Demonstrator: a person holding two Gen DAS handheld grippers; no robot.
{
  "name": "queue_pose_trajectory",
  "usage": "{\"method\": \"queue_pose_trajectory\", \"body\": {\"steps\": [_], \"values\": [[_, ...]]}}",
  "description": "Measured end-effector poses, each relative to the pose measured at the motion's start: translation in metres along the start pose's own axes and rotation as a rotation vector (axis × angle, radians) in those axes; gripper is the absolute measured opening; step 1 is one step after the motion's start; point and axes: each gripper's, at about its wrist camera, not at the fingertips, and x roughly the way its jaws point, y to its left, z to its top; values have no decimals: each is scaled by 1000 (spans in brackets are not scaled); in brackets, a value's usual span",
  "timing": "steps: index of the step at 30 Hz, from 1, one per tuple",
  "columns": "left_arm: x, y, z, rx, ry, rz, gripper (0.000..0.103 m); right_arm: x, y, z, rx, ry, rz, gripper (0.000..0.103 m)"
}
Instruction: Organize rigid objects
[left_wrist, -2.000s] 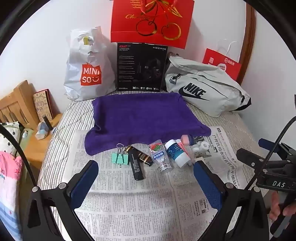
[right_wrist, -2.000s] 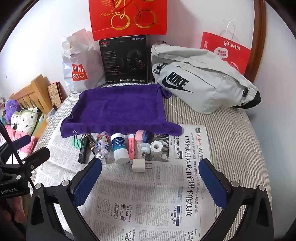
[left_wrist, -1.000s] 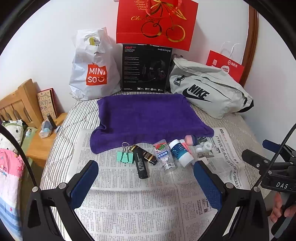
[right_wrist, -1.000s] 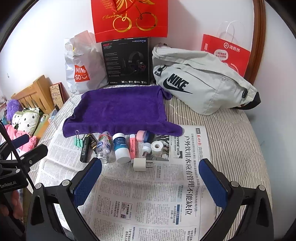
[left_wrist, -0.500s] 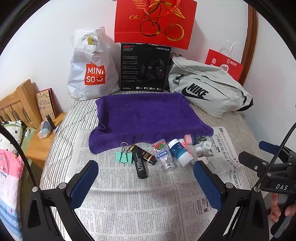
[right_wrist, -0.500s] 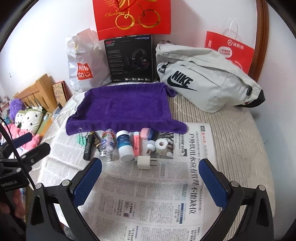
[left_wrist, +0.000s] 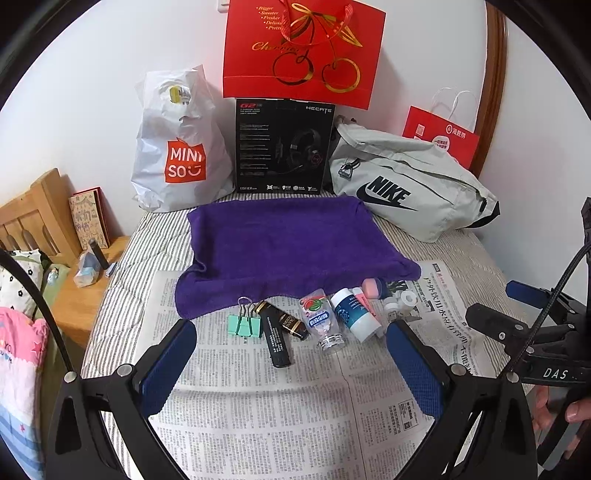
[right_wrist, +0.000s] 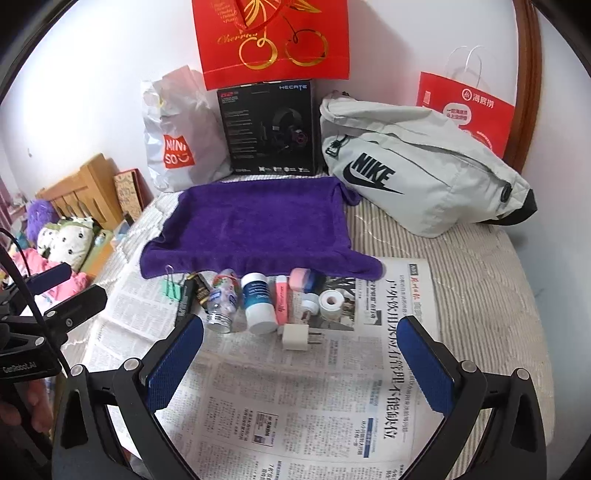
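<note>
Small rigid objects lie in a loose row on the newspaper (right_wrist: 295, 406), just in front of the near edge of the purple towel (right_wrist: 255, 225): a green binder clip (left_wrist: 243, 325), a black stick (left_wrist: 277, 343), a clear bottle (left_wrist: 322, 325) on its side, a white bottle (right_wrist: 258, 302), a pink tube (right_wrist: 281, 299), a pink-lidded jar (right_wrist: 300, 279), a roll of tape (right_wrist: 330, 303) and a white plug (right_wrist: 295, 338) nearest the right side. Nothing has been picked up — this looks like the opening step, with both tools hovering short of the row. The left gripper (left_wrist: 291, 354) has its jaws spread wide and empty, and so does the right gripper (right_wrist: 301, 350). A sensible next move, I judge, is for the right gripper to come down over the plug, which sits apart from the rest and almost between its fingers, and close on its flat sides — the neighbouring bottles would roll if nudged. The towel is bare and seems the likely place to set things.
</note>
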Motion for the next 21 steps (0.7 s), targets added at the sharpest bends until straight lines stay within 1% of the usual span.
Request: {"method": "queue_pose_trajectory", "body": {"steps": [2, 5, 14, 21], "values": [[0, 1, -1, -11, 5, -12, 103, 2, -1, -1, 6, 4, -4, 103], [3, 2, -1, -20, 18, -32, 103, 4, -2, -1, 4, 7, -37, 103], [10, 1, -3, -20, 34, -10, 103, 7, 0, -1, -16, 16, -76, 103], [12, 0, -1, -6, 34, 2, 103, 8, 1, -1, -14, 25, -72, 103]]}}
